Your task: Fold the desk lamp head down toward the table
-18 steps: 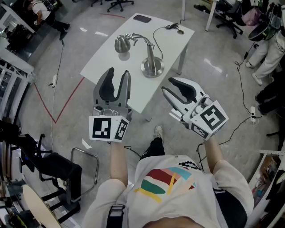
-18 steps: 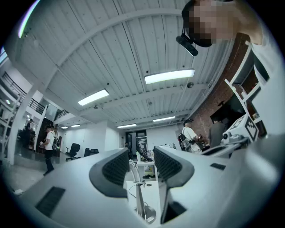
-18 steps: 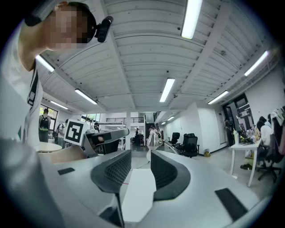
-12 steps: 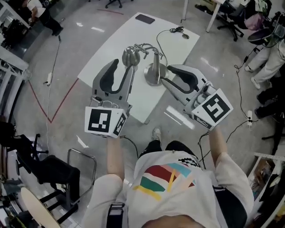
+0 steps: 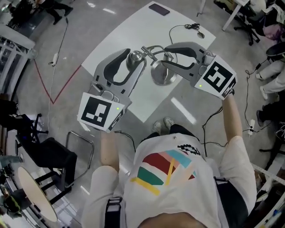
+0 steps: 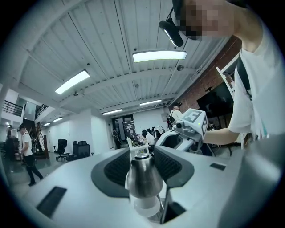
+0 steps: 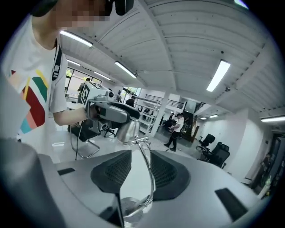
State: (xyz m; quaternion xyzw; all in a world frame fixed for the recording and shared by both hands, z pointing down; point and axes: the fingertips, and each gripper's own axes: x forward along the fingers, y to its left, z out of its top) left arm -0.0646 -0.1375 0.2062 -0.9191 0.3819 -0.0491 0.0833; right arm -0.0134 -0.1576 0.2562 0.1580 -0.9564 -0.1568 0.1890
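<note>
Chrome desk lamp, seen from the head view, with its round base (image 5: 162,76) on a white worktop (image 5: 120,35) and both grippers brought in around it. The left gripper (image 5: 134,60) has its jaws wide apart, one on either side of the lamp head (image 6: 143,177). In the left gripper view the metal cone stands between the pads with its pale opening turned downward, and no firm clamp can be made out. The right gripper (image 5: 165,54) is likewise spread open. The thin bent lamp arm (image 7: 149,173) rises through its gap, and neither pad seems to touch it.

Progress, as a judgement: this is the approach stage, and the fold itself does not appear to have started. The head sits up at the level of the arm's top joint, well above the worktop. What remains is to close on the head, steady the arm or base, and swing the head down toward the surface.

Surface: smooth, matt white, largely bare. A thin cable (image 5: 178,29) trails across it toward the far edge, and a small dark flat object (image 5: 159,9) lies near the far corner.

Room: an open workspace with a glossy grey floor marked by a red line (image 5: 67,82). Black office chairs, other desks and distant people are visible, under a ribbed pale ceiling with strip lights (image 6: 159,56).
</note>
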